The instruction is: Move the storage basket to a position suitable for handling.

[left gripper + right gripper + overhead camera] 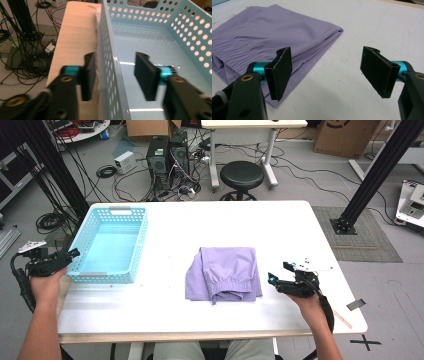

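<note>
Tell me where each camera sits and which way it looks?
High view: above the person's side, looking forward and down on the table; forearms, left gripper and right gripper show.
Left gripper view: rides that gripper, facing the blue basket, its wall between the open jaws.
Right gripper view: rides that gripper, facing the purple cloth.
Shared: the high view also shows basket and cloth.
</note>
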Available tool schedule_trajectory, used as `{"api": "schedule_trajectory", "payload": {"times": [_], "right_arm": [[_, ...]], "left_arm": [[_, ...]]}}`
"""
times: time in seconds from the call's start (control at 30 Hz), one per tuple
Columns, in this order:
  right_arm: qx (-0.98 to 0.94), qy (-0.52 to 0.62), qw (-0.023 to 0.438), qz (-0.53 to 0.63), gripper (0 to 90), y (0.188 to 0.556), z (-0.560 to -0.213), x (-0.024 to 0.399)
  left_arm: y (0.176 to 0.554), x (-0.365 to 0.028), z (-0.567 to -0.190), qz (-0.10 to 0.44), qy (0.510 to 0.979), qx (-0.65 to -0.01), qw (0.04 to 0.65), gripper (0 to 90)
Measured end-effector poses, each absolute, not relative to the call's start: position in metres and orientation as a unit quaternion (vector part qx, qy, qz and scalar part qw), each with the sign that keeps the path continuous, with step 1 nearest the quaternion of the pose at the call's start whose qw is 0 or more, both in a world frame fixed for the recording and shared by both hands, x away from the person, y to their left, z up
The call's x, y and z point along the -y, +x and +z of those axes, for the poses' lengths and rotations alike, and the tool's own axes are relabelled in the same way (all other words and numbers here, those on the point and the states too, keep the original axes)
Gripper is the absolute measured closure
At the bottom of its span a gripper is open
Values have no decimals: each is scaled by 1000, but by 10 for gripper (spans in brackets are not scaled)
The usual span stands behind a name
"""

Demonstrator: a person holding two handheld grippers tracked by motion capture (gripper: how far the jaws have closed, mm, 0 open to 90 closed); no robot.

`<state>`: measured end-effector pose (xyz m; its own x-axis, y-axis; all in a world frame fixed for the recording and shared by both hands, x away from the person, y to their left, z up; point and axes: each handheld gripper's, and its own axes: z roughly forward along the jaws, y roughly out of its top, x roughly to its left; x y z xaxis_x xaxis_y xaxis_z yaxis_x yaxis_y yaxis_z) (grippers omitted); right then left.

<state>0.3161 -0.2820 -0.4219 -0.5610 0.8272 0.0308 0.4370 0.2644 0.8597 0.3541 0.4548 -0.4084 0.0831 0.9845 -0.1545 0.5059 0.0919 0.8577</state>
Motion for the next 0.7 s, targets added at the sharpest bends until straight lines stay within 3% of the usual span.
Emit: {"api": "schedule_trajectory", "payload": {"times": [0.13,0.2,0.7], "right_arm": [[-764,413,221,445,264,315,-421,283],[-763,414,222,445,264,314,-421,284],[-763,414,219,445,264,314,-420,282]], "left_arm": [[358,-450,-406,280,621,-619,392,776],[357,-451,-406,280,615,-629,385,828],[336,-451,-405,277,618,-622,393,832]]}}
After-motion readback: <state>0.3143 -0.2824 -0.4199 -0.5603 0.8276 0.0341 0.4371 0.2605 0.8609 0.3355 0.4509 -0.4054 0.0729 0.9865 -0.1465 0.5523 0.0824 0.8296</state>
